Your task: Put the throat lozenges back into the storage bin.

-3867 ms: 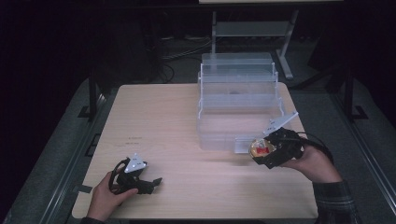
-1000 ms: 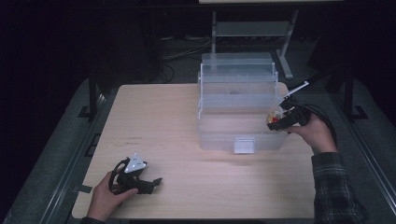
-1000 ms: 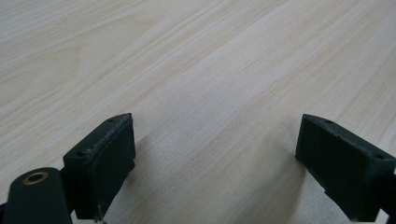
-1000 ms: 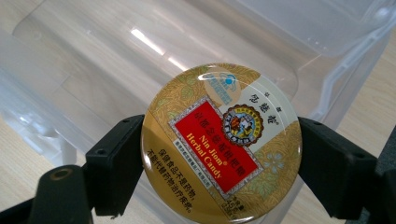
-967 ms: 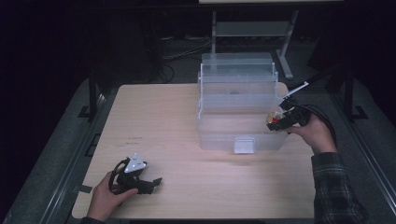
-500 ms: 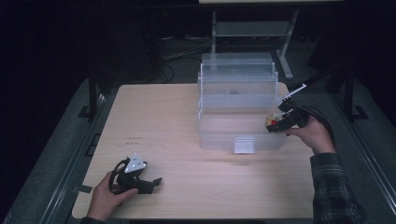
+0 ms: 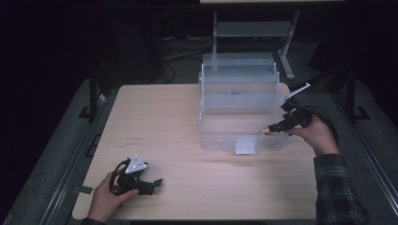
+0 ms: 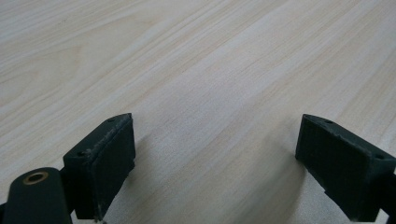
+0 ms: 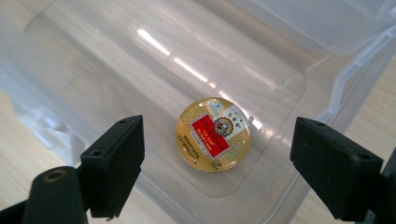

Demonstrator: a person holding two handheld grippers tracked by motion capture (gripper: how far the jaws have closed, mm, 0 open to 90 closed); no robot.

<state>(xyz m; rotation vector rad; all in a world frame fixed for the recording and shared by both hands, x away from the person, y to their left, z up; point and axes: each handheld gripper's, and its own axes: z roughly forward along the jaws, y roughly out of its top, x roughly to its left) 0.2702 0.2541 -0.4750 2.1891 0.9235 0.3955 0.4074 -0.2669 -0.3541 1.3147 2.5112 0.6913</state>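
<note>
Dark room, pale wooden bench [image 7: 187,122]. The round gold tin [image 9: 213,134] already lies in the clear bin [image 7: 220,136]; right gripper [image 9: 215,163] has just opened, left gripper [image 8: 215,163] idles open.

A pale wooden table [image 7: 187,126], dark floor [image 7: 56,154] around.

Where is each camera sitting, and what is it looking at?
High view: above the person's side, looking forward and down at the table, clear bin, both hands and the left gripper.
Left gripper view: on that gripper, looking along its open jaws at bare wood.
Right gripper view: on the right gripper, looking down at the round tin lying in the bin.
Shared: the high and right gripper views both show the bin.
</note>
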